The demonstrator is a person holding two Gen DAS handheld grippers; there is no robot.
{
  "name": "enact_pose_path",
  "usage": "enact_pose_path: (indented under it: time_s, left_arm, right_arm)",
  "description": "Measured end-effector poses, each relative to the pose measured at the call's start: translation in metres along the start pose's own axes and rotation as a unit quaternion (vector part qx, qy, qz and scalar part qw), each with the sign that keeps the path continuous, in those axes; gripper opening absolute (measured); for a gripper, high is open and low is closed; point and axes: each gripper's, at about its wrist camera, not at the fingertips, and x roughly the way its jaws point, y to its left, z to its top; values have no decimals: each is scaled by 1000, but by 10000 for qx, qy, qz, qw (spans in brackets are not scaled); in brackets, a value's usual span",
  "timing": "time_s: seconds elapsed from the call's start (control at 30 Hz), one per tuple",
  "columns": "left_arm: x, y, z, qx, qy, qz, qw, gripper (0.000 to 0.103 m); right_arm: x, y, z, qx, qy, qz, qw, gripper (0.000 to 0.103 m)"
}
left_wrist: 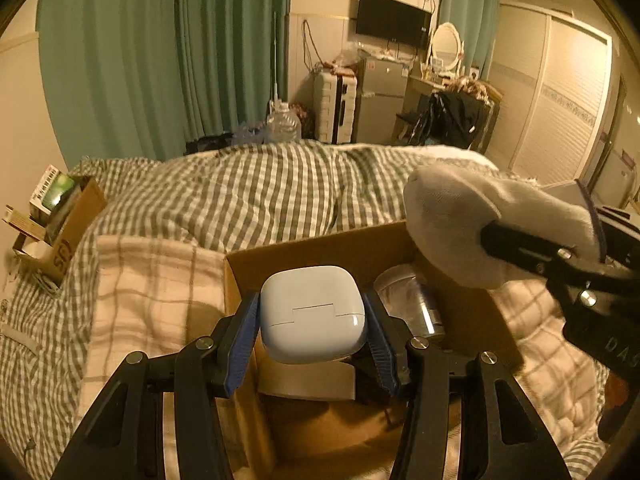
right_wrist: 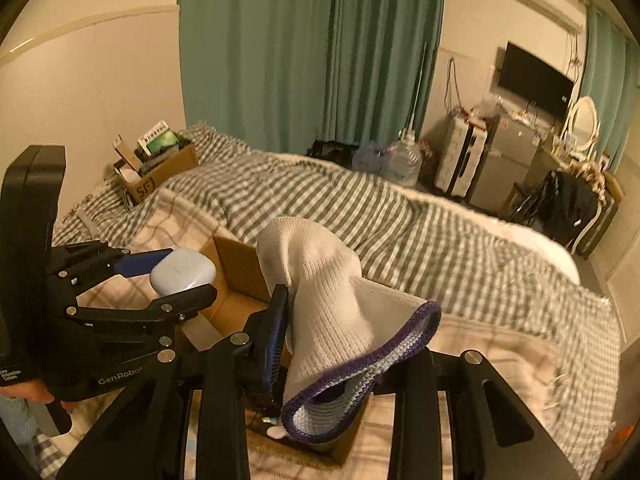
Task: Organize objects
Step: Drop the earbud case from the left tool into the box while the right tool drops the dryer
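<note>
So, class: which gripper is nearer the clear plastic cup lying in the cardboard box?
Left. The left gripper, holding the white case, sits just beside the clear plastic cup; the right gripper, holding the sock, hangs above it.

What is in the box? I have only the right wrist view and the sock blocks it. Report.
Observer: A clear plastic cup lies in the cardboard box, apparently tipped on its side.
Operator: Check the left gripper's hold on the case.
Observer: Both blue pads of the left gripper press the sides of the white earbud case, with the hinge seam facing the camera.
Operator: Place the sock against the box.
Observer: The sock hangs above the box's far right corner, not inside it.
</note>
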Motion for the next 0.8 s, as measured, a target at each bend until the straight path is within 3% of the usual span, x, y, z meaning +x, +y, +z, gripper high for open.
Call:
enact_pose_path:
  time_s: [0.23, 0.3, 0.37, 0.43, 0.5, 0.67, 0.8]
  left_arm:
    - [28, -4, -2, 43, 173, 34, 9998, 53]
    - [29, -4, 0, 40, 166, -10, 9999, 53]
    - [26, -6, 1, 67, 140, -29, 9999, 55]
    - [17, -8, 1, 122, 107, -3, 9999, 66]
    - [4, -9, 4, 124, -14, 125, 9998, 86]
    - [-50, -12, 10, 176, -326, 292, 9989, 100]
    - [-104, -14, 7, 324, -585, 354, 9971, 102]
  right_arm:
    - [38, -13, -14, 184, 172, 150, 9996, 31]
    - [35, -18, -13, 288, 64, 221, 9993, 36]
    - [25, -25, -10, 466, -78, 265, 9985, 52]
    - [12, -32, -6, 630, -226, 246, 9975, 66]
    - [-8, -36, -1, 726, -392, 222, 9963, 68]
    - [-67, -28, 12, 700, -670, 74, 9953, 84]
    - [-118, -14, 20, 595, -849, 0, 9946, 92]
